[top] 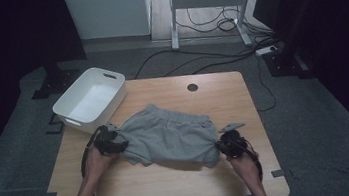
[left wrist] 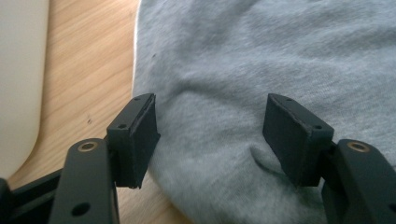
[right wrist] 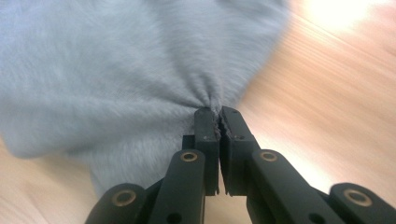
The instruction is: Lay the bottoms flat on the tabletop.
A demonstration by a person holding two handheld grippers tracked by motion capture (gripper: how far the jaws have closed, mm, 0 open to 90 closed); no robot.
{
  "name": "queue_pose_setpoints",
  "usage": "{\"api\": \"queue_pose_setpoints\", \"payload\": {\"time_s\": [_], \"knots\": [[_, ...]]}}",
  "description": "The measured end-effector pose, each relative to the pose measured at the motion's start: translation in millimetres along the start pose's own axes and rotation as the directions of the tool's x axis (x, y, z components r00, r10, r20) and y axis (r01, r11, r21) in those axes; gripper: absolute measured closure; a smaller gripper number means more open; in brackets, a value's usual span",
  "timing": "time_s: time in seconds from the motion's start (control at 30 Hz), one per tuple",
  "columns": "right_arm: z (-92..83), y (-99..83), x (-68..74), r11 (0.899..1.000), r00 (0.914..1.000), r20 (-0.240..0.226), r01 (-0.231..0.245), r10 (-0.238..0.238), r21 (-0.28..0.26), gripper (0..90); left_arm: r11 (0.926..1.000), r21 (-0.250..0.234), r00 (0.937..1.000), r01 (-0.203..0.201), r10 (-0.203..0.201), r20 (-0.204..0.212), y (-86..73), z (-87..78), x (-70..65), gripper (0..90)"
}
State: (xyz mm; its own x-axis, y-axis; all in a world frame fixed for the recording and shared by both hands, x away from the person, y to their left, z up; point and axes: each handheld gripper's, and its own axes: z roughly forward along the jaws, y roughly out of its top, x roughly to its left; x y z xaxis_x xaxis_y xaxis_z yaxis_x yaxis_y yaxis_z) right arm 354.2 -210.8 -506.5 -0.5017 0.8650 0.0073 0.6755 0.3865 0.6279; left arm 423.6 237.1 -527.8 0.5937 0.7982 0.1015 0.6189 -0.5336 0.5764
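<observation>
right gripper (right wrist: 218, 114) pinches shorts (top: 169, 136) edge near table (top: 173, 189) edge.

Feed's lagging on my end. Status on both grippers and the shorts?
Right gripper shut on grey shorts, fabric bunched at its tips. Left gripper open, jaws straddling the cloth. White bin alongside, nothing blocking.

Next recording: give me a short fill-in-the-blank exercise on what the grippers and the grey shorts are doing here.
1. The right gripper is ____ on a pinch of the grey shorts.
2. The left gripper has its jaws ____ over the cloth.
3. The shorts lie on a ____ table.
4. The bin at the table's far left corner is ____ in colour.

Missing words: shut; open; wooden; white
</observation>
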Motion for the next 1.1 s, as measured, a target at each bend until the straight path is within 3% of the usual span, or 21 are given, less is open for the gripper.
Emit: {"api": "queue_pose_setpoints", "payload": {"time_s": [0.07,0.13,0.2,0.3,0.4,0.47,0.53,0.67,0.77,0.83,0.87,0.9,0.93,1.03,1.1], "knots": [[-9.8,-13.2,-15.5,0.999,0.9989,0.006,-0.046,0.046,-0.002,87.4,0.9999,0.012,0.9999,-0.008,0.008,0.011,-1.4,-2.3,-1.1,35.5],[-12.9,-19.5,-21.4,0.998,0.9981,0.002,-0.061,0.061,0.006,86.9,0.9993,0.021,0.9994,-0.03,0.03,0.019,-0.9,-5.5,-3.2,35.5],[-16.3,-23.3,-26.2,0.998,0.9976,-0.01,-0.069,0.069,0.013,85.0,0.9989,-0.011,0.9988,-0.045,0.045,0.021,1.0,-11.1,-3.4,34.2],[-22.1,-18.7,-28.4,0.996,0.996,-0.006,-0.089,0.089,-0.02,67.7,0.9985,-0.053,0.9988,-0.01,0.013,0.048,6.9,-13.8,2.4,34.2],[-21.1,-5.9,-23.0,0.996,0.9968,-0.009,-0.08,0.079,-0.049,58.5,0.9995,-0.022,0.9984,-0.025,0.026,0.049,11.1,-3.5,4.5,35.7],[-15.8,-1.8,-18.3,0.997,0.9978,-0.015,-0.065,0.065,-0.047,58.2,0.9996,0.007,0.9981,-0.029,0.029,0.054,10.4,5.1,4.1,36.9],[-3.4,0.0,-12.0,0.999,0.9985,-0.03,-0.046,0.045,-0.021,60.8,0.9999,-0.01,0.9964,0.004,-0.003,0.085,7.8,7.0,5.2,40.9],[14.3,-9.2,-5.8,0.999,0.9987,-0.043,-0.026,0.027,0.032,74.7,0.9996,-0.006,0.9915,0.026,-0.025,0.127,-1.0,0.5,2.4,50.1],[13.3,-18.3,-2.8,0.999,0.9972,-0.065,-0.035,0.037,0.028,79.5,0.9999,0.004,0.9893,0.011,-0.011,0.145,-12.3,-10.0,-7.2,52.4],[7.5,-25.0,-0.1,0.999,0.9955,-0.09,-0.025,0.029,0.037,80.3,0.9995,0.027,0.986,-0.018,0.013,0.166,-17.8,-17.5,-15.3,53.2],[5.1,-26.9,1.0,0.999,0.9951,-0.096,-0.019,0.023,0.045,80.2,0.9978,0.046,0.9802,-0.047,0.037,0.195,-19.9,-21.9,-19.6,52.8],[1.7,-28.9,2.2,0.998,0.9947,-0.102,-0.007,0.013,0.058,79.2,0.9936,0.066,0.97,-0.092,0.074,0.232,-20.6,-27.4,-24.1,50.4],[-3.1,-30.1,3.5,0.998,0.9947,-0.103,0.005,0.002,0.07,74.6,0.9918,0.047,0.9651,-0.119,0.104,0.24,-19.4,-33.9,-26.0,45.4],[-15.1,-26.1,0.9,0.999,0.9954,-0.095,-0.01,0.013,0.039,65.4,0.9958,-0.011,0.9678,-0.09,0.091,0.235,-7.9,-44.5,-20.3,40.6],[-21.2,-17.4,-4.3,1.0,0.9973,-0.07,-0.021,0.022,0.009,59.1,0.9966,-0.041,0.9758,-0.071,0.078,0.204,5.9,-45.9,-14.5,39.1]]}}
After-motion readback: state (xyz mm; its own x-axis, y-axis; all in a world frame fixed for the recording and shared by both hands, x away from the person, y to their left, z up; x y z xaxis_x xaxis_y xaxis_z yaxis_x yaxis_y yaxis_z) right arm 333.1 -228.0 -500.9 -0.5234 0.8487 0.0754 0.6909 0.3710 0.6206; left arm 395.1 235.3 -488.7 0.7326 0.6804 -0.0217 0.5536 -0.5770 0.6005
